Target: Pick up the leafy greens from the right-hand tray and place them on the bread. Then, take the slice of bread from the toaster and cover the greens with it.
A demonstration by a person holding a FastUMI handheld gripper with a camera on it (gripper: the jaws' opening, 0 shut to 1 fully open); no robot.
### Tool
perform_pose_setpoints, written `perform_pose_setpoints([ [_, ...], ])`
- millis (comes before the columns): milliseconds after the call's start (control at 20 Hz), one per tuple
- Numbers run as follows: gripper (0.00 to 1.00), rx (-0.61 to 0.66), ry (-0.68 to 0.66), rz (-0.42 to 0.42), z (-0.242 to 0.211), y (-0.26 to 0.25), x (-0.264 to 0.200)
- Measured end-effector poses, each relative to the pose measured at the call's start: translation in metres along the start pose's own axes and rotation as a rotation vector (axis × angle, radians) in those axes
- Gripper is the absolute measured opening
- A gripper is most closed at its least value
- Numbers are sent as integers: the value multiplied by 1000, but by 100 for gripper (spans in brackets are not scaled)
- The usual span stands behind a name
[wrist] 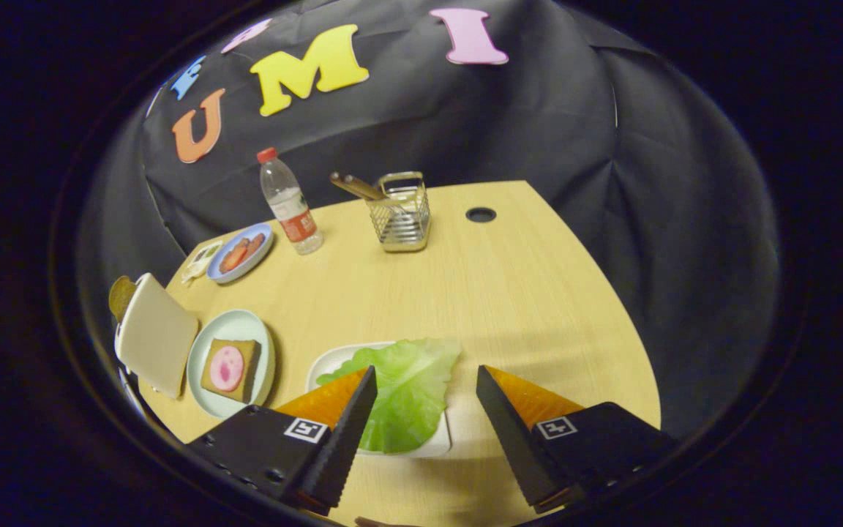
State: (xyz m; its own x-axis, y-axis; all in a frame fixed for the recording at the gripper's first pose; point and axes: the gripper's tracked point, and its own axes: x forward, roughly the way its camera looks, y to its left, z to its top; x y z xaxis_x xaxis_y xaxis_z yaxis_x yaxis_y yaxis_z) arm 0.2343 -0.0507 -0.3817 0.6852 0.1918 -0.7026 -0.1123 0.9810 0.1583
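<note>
Hovering released, fingers spread, the tool point(426, 369) sits above the leafy greens point(405, 384) lying on the white tray point(326, 362).

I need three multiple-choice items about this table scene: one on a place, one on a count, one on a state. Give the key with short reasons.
1. Where does the leafy green lie?
A. on the white tray
B. in the wire basket
C. on the bread

2. How many round plates are on the table?
A. one
B. two
C. four

3. The tool is:
A. shut on the bottle
B. open
C. shut on the leaf

Key: 1 A, the leaf rests on the tray; 2 B, a green plate and a blue plate; 3 B, its fingers stand apart, holding nothing.
</note>
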Motion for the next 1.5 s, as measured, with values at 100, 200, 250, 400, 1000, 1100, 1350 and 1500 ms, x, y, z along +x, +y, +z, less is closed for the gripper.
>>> perform_pose_setpoints([
  [100,87,-1,32,1,-3,-5,17],
  [200,86,-12,36,14,-1,-3,25],
  [250,80,-23,51,17,-3,-3,30],
  [400,64,-27,103,7,-12,-1,39],
  [1000,1,-94,31,-65,6,13,7],
  [1100,1,-93,9,-73,9,23,-10],
  [1350,1,-94,-45,-113,17,63,-53],
  [1500,1,-113,-58,-131,17,100,-70],
])
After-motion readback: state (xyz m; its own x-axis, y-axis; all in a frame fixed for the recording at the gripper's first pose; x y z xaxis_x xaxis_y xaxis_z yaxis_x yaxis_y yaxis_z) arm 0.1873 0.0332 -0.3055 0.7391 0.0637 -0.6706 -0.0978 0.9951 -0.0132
